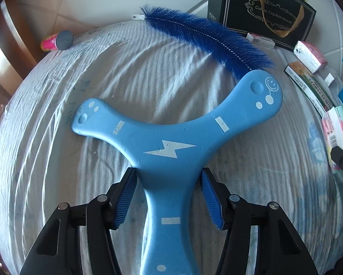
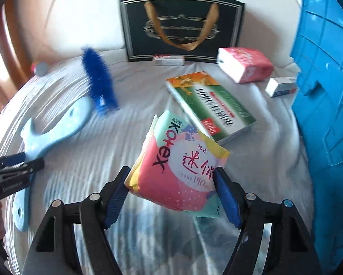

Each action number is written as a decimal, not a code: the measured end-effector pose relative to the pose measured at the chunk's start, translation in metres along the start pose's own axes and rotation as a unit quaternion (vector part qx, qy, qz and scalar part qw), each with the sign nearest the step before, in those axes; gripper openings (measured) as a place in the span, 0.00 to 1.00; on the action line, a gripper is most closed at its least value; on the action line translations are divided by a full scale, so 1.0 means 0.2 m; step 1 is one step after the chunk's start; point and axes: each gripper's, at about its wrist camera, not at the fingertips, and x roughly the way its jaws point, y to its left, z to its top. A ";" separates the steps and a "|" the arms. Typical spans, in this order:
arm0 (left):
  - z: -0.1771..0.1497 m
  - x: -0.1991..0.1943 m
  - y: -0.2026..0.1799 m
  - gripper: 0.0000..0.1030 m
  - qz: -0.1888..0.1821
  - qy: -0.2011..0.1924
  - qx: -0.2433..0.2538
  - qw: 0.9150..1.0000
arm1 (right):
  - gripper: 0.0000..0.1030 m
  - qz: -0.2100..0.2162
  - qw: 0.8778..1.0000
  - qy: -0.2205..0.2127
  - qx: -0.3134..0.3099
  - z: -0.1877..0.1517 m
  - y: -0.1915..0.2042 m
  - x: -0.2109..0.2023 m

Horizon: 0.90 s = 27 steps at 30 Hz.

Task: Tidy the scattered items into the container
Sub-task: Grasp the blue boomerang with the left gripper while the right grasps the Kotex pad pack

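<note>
While the left gripper (image 1: 169, 178) is straddling the flat blue boomerang (image 1: 169, 146) on its near arm, pads seemingly touching, the right gripper (image 2: 171, 183) is clamping the soft, crushable Kotex pack (image 2: 178, 167) by its sides, blue container (image 2: 327, 91) lying ahead-right.

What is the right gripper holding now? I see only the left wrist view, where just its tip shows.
Observer: The right gripper is shut on a pink Kotex pack.
Operator: Does the pack lie on the cloth?
Observer: No, it appears lifted and tilted above the cloth.
Operator: Where is the container?
Observer: A blue crate stands right of the pack, with its ribbed wall towards it.
</note>
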 end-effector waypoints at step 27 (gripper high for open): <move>-0.04 0.01 0.01 0.48 -0.021 0.020 -0.024 0.999 | 0.76 0.003 0.997 0.061 0.038 0.00 0.07 0.13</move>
